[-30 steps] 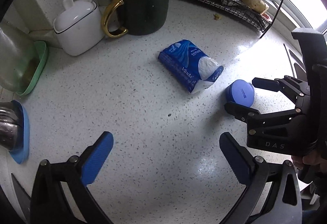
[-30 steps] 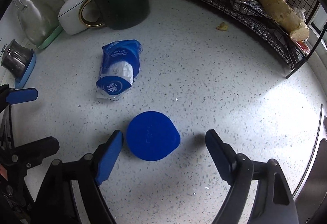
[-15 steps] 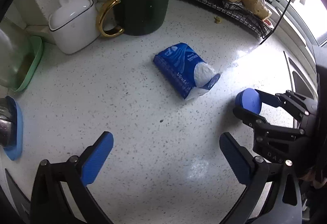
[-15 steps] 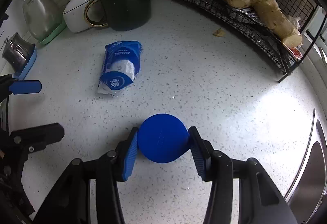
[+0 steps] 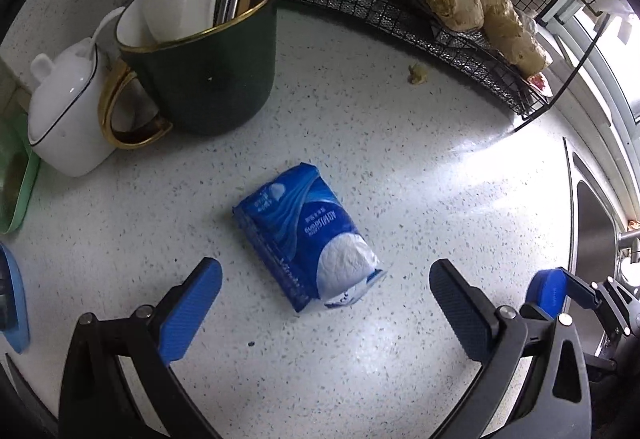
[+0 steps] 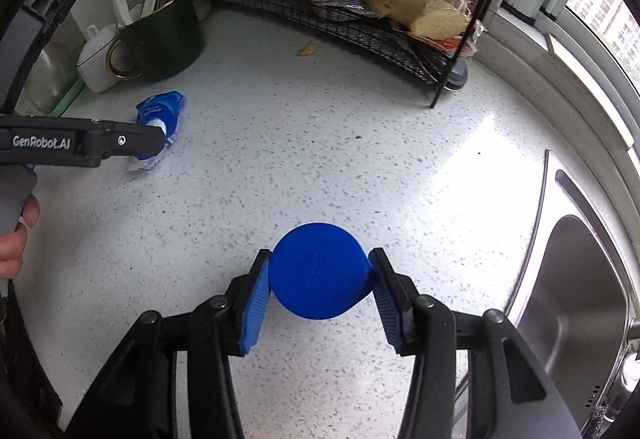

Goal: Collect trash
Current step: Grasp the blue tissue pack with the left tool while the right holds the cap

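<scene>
Our right gripper [image 6: 318, 285] grips the blue cap [image 6: 318, 275]; our left gripper [image 5: 324, 299], jaws open, hovers above the tissue pack [image 5: 306, 239] on the tabletop [image 5: 400, 199], which we judge it must grasp next

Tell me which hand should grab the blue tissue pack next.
Left. Its tool is open and empty with the tissue pack lying just ahead between its fingers, while the right tool is already shut on the blue lid.
</scene>
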